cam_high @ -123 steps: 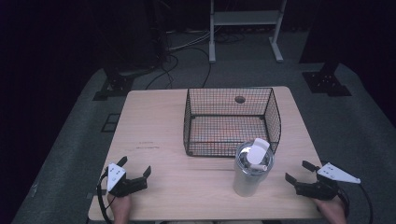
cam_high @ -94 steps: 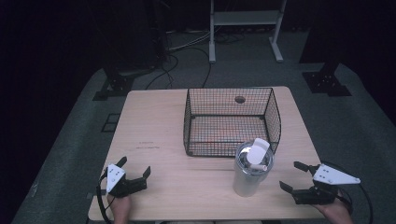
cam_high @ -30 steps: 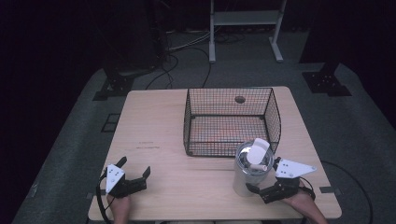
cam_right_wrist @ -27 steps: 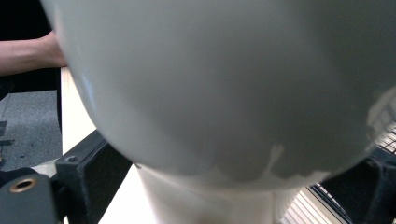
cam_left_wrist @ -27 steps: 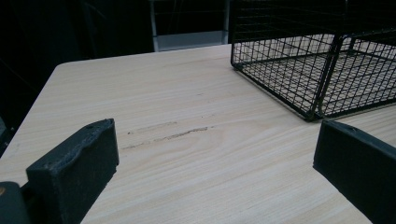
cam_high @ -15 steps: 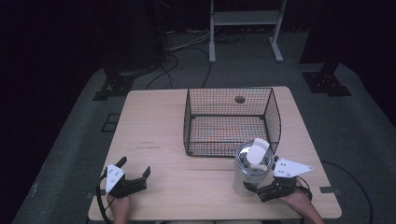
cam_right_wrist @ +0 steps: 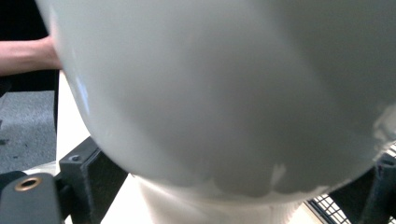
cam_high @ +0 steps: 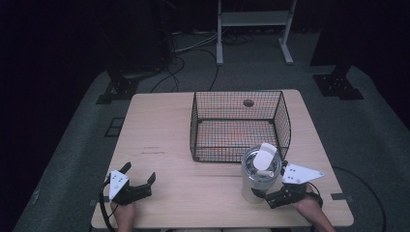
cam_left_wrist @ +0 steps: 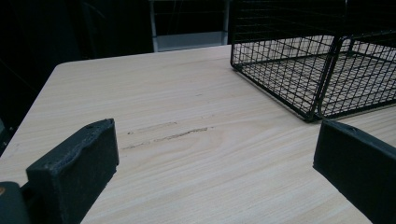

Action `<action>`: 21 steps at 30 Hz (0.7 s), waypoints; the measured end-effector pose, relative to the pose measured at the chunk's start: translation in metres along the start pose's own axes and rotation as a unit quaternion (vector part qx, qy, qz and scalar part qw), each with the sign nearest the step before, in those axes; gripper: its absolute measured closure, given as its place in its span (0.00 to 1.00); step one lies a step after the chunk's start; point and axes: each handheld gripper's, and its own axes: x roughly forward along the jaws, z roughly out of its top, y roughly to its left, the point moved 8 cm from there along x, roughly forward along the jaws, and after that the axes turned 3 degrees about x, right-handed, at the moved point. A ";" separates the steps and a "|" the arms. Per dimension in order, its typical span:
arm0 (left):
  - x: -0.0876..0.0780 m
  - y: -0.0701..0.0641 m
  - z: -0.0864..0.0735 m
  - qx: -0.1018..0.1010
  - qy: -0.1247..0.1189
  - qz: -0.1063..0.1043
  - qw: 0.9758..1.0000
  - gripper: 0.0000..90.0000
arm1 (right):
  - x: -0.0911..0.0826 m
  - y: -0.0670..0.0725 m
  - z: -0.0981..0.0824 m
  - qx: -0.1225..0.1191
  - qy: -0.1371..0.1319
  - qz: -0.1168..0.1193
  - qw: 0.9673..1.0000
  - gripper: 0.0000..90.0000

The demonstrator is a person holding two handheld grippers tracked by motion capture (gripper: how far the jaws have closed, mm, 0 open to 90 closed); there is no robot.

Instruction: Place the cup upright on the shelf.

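While the left hand-held gripper [cam_high: 137, 181] sits idle and wide open at 7 o'clock on the light wooden worktop [cam_high: 164, 135], the right hand-held gripper [cam_high: 261, 193] has slid in from 4 o'clock, jaws now straddling the white steel lidded tumbler [cam_high: 258, 175] in front of the black wire basket [cam_high: 239, 126]. Can't tell if it's clamped yet, but a lift looks close.

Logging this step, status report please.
Right gripper open around white tumbler. Left gripper open, idle on table. Wire basket just behind tumbler.

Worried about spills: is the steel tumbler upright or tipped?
Upright: the tumbler stands on its base on the table, lidded mouth facing up, right tool around its lower body.
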 end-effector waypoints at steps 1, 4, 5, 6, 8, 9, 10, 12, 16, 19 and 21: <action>0.000 0.000 0.000 0.000 0.000 0.000 1.000 0.00 | 0.000 0.000 0.001 0.000 0.000 0.001 1.000 0.10; 0.000 0.000 0.000 -0.001 -0.001 0.000 1.000 0.00 | -0.001 -0.002 0.006 0.005 -0.006 0.006 1.000 0.10; 0.000 0.000 0.000 -0.001 -0.001 0.000 1.000 0.00 | -0.002 -0.002 0.007 0.007 -0.005 0.005 1.000 0.10; 0.000 0.000 0.000 -0.001 -0.001 0.000 1.000 0.00 | -0.002 -0.003 0.010 0.003 -0.007 0.004 1.000 0.10; 0.000 0.000 0.000 -0.001 -0.001 0.000 1.000 0.00 | -0.003 -0.004 0.013 0.005 -0.008 0.007 1.000 0.10; 0.000 0.000 0.000 -0.001 -0.001 0.000 1.000 0.00 | -0.003 -0.005 0.017 0.006 -0.011 0.010 1.000 0.10; 0.000 0.000 0.000 -0.001 -0.001 0.000 1.000 0.00 | -0.003 -0.005 0.017 0.006 -0.011 0.010 1.000 0.10; 0.000 0.000 0.000 -0.001 -0.001 0.000 1.000 0.00 | -0.003 -0.006 0.021 0.007 -0.016 0.013 1.000 0.10; 0.000 0.000 0.000 -0.001 -0.001 0.000 1.000 0.00 | -0.003 -0.008 0.029 0.010 -0.027 0.015 0.999 0.10; 0.000 0.000 0.000 -0.001 -0.002 -0.001 1.000 0.00 | -0.003 -0.009 0.036 0.011 -0.036 0.019 0.999 0.10; -0.001 0.001 0.000 -0.001 -0.001 -0.001 1.000 0.00 | -0.002 -0.010 0.041 0.009 -0.037 0.021 0.999 0.10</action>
